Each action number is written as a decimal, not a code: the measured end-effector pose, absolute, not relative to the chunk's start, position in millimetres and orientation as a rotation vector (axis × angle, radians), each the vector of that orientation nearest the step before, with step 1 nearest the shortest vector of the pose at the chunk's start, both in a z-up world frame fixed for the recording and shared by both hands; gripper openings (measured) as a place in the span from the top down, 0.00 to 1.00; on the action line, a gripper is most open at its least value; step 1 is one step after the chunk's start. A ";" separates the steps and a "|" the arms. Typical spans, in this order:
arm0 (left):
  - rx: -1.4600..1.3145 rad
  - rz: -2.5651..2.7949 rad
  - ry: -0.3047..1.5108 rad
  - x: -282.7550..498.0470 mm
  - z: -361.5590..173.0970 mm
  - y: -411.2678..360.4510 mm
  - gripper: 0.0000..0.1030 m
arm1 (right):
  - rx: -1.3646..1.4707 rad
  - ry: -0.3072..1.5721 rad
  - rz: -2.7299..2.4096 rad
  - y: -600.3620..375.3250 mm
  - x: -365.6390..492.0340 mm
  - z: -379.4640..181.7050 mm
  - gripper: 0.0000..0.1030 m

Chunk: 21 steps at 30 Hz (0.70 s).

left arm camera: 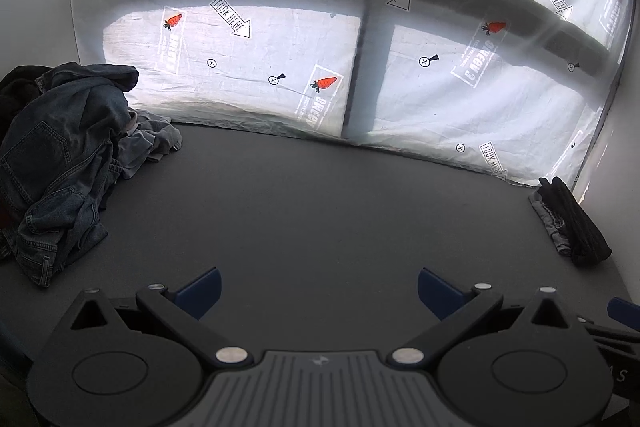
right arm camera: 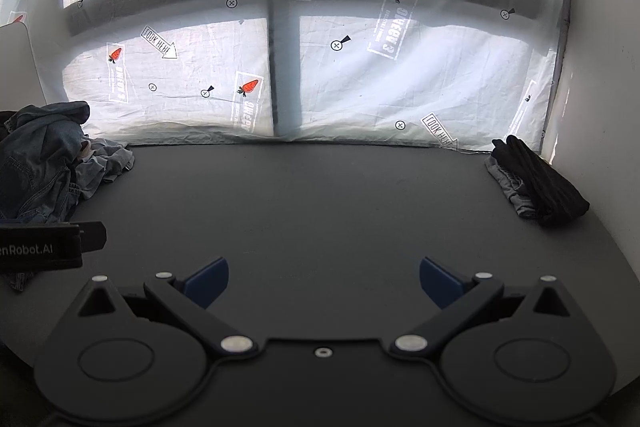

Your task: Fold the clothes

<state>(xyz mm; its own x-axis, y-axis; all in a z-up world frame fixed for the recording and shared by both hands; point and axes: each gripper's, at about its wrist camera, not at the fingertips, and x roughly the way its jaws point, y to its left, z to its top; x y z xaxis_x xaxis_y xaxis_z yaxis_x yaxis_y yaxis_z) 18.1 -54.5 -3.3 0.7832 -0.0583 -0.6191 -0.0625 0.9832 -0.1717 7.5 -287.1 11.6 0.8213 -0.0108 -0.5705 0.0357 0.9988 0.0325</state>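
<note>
A heap of unfolded clothes with blue denim on top [left arm camera: 60, 163] lies at the left of the dark grey table [left arm camera: 320, 211]; it also shows in the right wrist view [right arm camera: 44, 163]. A grey garment [left arm camera: 154, 141] lies at the heap's far side. A folded stack, black over grey [left arm camera: 572, 227], sits at the far right; it shows in the right wrist view too [right arm camera: 536, 183]. My left gripper [left arm camera: 318, 291] is open and empty above the table's front. My right gripper [right arm camera: 324, 283] is open and empty beside it.
A white printed sheet [left arm camera: 280, 67] hangs behind the table's far edge. A white wall [right arm camera: 600, 87] closes the right side. The left gripper's body [right arm camera: 44, 247] shows at the left of the right wrist view.
</note>
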 end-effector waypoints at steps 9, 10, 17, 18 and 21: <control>-0.303 -0.063 0.661 28.4 -4.2 -67.8 0.00 | 0.223 0.688 -0.015 -343.5 51.6 -17.7 0.00; -0.293 -0.065 0.667 31.7 -5.6 -65.4 0.00 | 0.227 0.704 0.002 -341.1 60.0 -19.8 0.00; -0.276 -0.011 0.669 79.4 -10.1 -11.3 0.00 | 0.119 0.660 0.085 -280.9 105.0 -18.4 0.00; -0.284 0.008 0.654 89.3 -7.9 2.6 0.00 | 0.109 0.651 0.083 -269.5 112.3 -17.1 0.00; -0.299 0.080 0.597 122.8 0.9 52.6 0.01 | 0.111 0.632 0.089 -236.9 136.2 -12.0 0.00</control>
